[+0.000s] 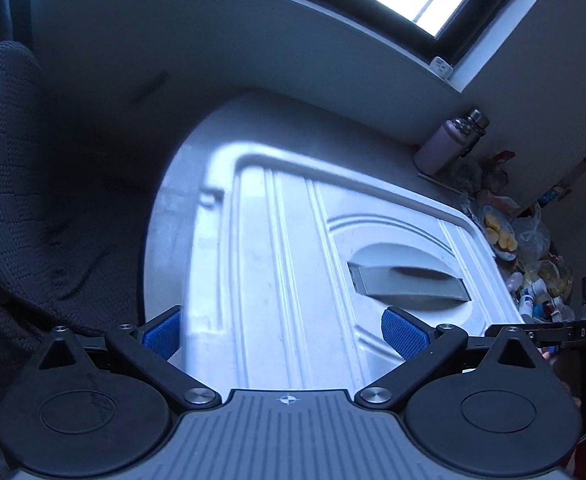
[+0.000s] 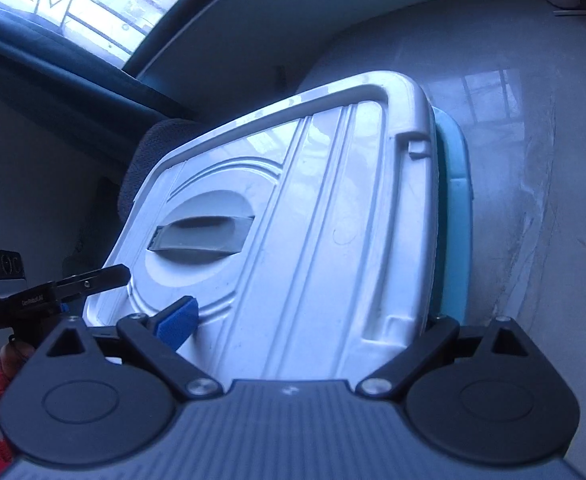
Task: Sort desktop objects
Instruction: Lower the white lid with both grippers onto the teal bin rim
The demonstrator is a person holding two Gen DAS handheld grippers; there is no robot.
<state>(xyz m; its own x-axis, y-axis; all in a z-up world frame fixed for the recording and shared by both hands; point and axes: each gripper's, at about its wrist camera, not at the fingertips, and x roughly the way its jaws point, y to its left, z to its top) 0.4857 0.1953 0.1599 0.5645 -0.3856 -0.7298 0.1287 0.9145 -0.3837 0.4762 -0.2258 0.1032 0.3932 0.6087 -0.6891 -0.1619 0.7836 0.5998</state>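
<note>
The white lid lies on the teal box on the grey table, between both claws. The left gripper and right gripper are spread wide, each straddling a lid edge, clamping nothing. The lid looks like stiff, light, smooth plastic; its rims or the recessed grey handle seem the surest holds.

Plastic, cloth and polished stone

Glossy ribbed white plastic lid, matt grey handle; coarse knitted dark cloth; gleaming smooth tabletop; textured blue pads.
</note>
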